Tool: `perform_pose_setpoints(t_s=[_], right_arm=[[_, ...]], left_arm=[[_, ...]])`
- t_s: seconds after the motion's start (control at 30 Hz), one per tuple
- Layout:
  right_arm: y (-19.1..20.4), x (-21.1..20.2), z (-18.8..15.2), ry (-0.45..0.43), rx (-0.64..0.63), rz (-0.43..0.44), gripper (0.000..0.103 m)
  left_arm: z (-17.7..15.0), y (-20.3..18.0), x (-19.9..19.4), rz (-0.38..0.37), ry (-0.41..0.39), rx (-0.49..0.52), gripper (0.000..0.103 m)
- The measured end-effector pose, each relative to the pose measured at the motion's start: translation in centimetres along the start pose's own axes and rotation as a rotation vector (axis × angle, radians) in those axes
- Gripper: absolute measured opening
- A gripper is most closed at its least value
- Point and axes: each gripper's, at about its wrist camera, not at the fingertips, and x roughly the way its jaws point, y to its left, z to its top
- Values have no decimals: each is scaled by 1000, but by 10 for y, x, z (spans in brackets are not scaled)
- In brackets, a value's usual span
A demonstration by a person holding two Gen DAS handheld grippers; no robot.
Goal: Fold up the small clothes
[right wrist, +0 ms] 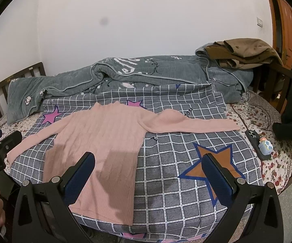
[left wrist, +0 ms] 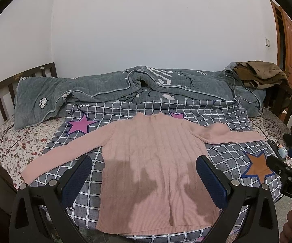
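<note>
A small pink ribbed sweater [left wrist: 154, 158] lies flat on a grey checked sheet [left wrist: 223, 119], collar toward the wall, both sleeves spread out sideways. My left gripper [left wrist: 144, 180] hovers open above the sweater's lower body, holding nothing. In the right wrist view the same sweater [right wrist: 101, 141] lies left of centre, and my right gripper [right wrist: 148, 178] stands open over its right hem and the checked sheet [right wrist: 176, 182], empty. The right gripper's body shows at the right edge of the left wrist view, and a hand holds each tool.
A rumpled grey quilt [left wrist: 125, 87] lies along the wall with brown clothes [left wrist: 261, 75] piled on its right end. A phone and a small figurine [right wrist: 265, 146] rest on the floral sheet at right. A wooden headboard [left wrist: 2, 93] stands left, a door [right wrist: 288, 30] right.
</note>
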Motion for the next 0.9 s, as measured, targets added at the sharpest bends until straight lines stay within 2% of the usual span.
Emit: perform_pose_setpoints(t_s=[0.37,0.63,0.9], right_arm=[[-1,-9,3,-29,-14,-4,103],[3,-5,0,-22,-21,-8,103],[11,8,-2,-14,-42,-62,103]], left_arm=[[8,2,-4,-13,-11,-6,103],[0,2,3,-26,-18,-7,103],[-12,16,24,-99,17,-55,103]])
